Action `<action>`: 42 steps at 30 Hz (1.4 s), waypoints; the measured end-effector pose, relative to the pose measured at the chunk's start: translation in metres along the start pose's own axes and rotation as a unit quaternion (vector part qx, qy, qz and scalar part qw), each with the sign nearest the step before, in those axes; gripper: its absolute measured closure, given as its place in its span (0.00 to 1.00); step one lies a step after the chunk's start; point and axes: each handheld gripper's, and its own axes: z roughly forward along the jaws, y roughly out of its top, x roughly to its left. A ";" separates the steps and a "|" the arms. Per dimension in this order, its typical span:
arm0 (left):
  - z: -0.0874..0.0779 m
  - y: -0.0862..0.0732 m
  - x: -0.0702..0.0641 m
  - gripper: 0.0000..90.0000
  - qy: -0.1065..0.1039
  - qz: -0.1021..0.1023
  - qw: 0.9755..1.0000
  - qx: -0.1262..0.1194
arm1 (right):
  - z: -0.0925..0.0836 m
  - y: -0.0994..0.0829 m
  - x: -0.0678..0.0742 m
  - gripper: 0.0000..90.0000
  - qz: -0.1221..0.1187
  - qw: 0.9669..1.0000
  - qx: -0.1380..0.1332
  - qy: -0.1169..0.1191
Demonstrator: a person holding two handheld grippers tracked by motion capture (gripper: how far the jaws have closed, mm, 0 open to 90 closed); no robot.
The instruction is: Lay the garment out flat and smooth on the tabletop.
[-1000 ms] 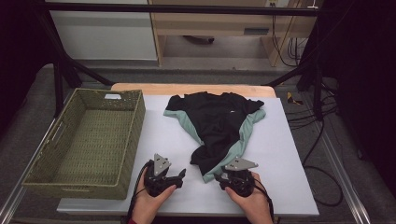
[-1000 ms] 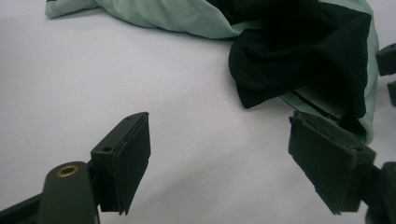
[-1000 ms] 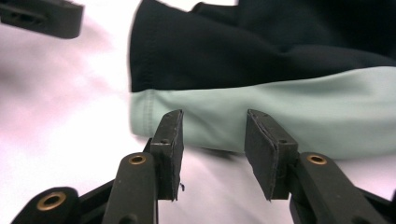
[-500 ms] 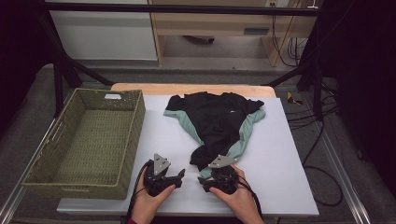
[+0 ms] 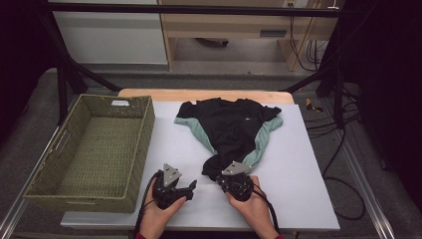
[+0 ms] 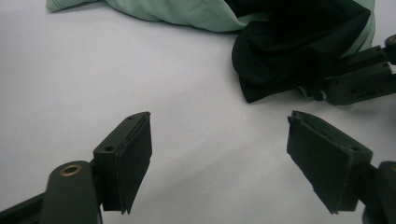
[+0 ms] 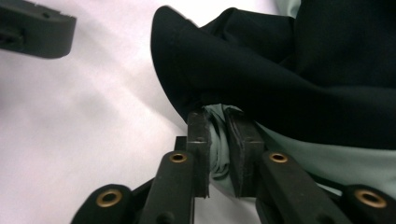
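Shirt (image 5: 230, 130) lying crumpled mid-table, black over green, near corner at my right gripper (image 7: 218, 154). Right jaws just been closing, now pinching green hem fold (image 7: 217, 149) under black layer. Left gripper (image 6: 224, 154) hanging wide, nothing between jaws, over bare table (image 5: 298, 189) just left of shirt. Basket (image 5: 94, 149) sitting at left, holding nothing. Am judging risks: grip catching thin edge only, so fold slipping out on lift; black layer dragging and bunching; left jaws grabbing wrong layer, twisting shirt.
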 end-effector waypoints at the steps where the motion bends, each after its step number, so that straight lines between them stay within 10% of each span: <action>1: 0.000 0.000 0.000 0.25 0.001 -0.001 1.000 0.001 | -0.003 -0.001 -0.001 0.91 0.003 1.000 0.003 0.004; 16: 0.003 -0.002 0.001 0.29 -0.001 0.012 1.000 0.017 | -0.075 -0.044 -0.027 0.91 -0.025 0.999 0.040 0.011; 28: 0.002 0.000 0.003 0.29 0.005 0.011 1.000 0.014 | -0.114 -0.084 -0.070 0.90 0.043 0.997 0.037 -0.050; 35: 0.001 -0.001 0.005 0.28 0.010 0.008 1.000 0.012 | -0.104 -0.083 -0.063 0.54 0.063 0.998 0.013 -0.020; 42: 0.002 -0.001 0.005 0.28 0.010 0.009 1.000 0.013 | -0.100 -0.062 -0.045 0.50 0.029 0.999 -0.017 -0.026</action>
